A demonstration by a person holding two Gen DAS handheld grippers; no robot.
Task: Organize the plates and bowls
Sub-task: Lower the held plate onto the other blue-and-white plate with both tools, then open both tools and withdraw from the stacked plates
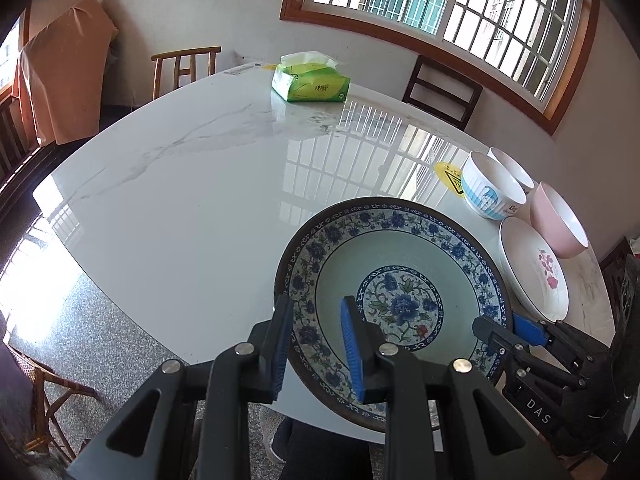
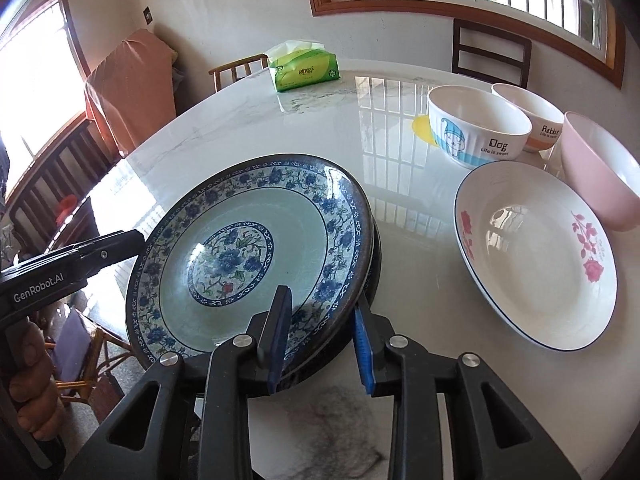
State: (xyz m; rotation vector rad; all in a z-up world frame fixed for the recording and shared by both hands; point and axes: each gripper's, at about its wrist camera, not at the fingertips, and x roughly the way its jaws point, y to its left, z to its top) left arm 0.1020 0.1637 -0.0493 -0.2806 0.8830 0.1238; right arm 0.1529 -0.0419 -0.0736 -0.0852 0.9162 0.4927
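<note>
From the left wrist view, the blue-and-white floral plate (image 1: 394,300) is seen held at the near edge of the white marble surface (image 1: 180,184), partly overhanging it. Its left rim is clamped between the blue pads of the left tongs (image 1: 316,346). The opposite rim is gripped by the right tongs (image 1: 505,330), seen at the right. Beyond the plate, a white plate with pink roses (image 1: 534,268), a pink bowl (image 1: 558,222), a white "Dog" bowl (image 1: 493,186) and a second white bowl (image 1: 514,170) are grouped closely together. A green tissue pack (image 1: 310,80) lies well apart at the far side.

From the right wrist view, the floral plate (image 2: 252,256) is seen tilted, its near rim pinched by the right tongs (image 2: 320,330); the left tongs (image 2: 138,240) are closed on its left rim. The rose plate (image 2: 536,256) is seen just beside it, with the pink bowl (image 2: 600,172), "Dog" bowl (image 2: 478,128) and "Rabbit" bowl (image 2: 530,118) behind.
</note>
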